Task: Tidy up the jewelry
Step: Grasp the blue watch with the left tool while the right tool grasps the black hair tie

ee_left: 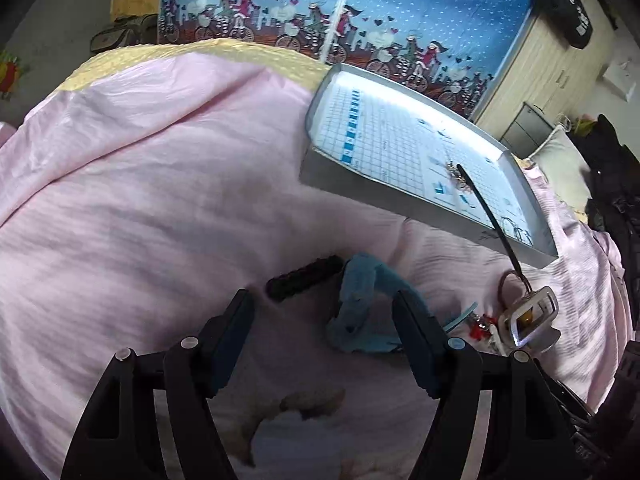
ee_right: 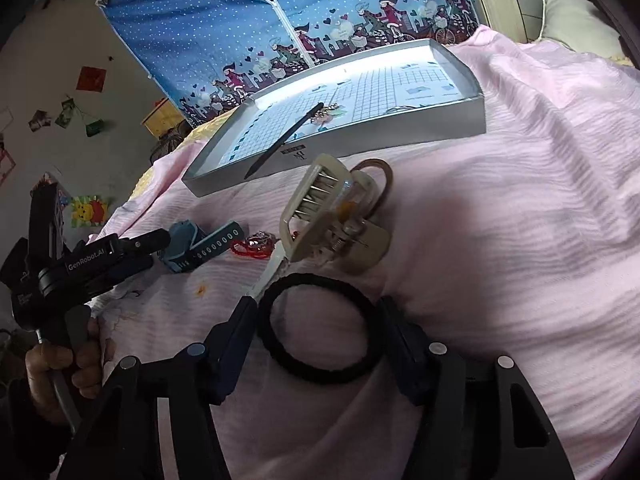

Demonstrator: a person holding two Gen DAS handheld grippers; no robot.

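In the left wrist view my left gripper [ee_left: 324, 316] is open low over the pink bedding. A blue watch strap [ee_left: 360, 300] lies just ahead, between the fingertips and ungripped. A black fuzzy bar [ee_left: 304, 278] sits beyond it on the left. In the right wrist view my right gripper [ee_right: 318, 306] is open, its fingers either side of a black hair tie [ee_right: 320, 374] lying flat. Ahead stand a beige claw clip [ee_right: 320, 216], a brown hair tie [ee_right: 384, 176] and red trinkets [ee_right: 256, 246]. The grey tray [ee_right: 400, 132] holds small jewelry [ee_right: 328, 114], and a black stick [ee_right: 284, 140] leans over its wall.
A hand [ee_right: 68, 360] holds the left gripper [ee_right: 160, 244] beside the blue watch strap [ee_right: 200, 248]. A blue printed fabric wardrobe [ee_left: 360, 8] stands behind the bed. Dark clothing [ee_left: 616, 208] is piled at the right, and a pillow [ee_right: 576, 20] lies at the far end.
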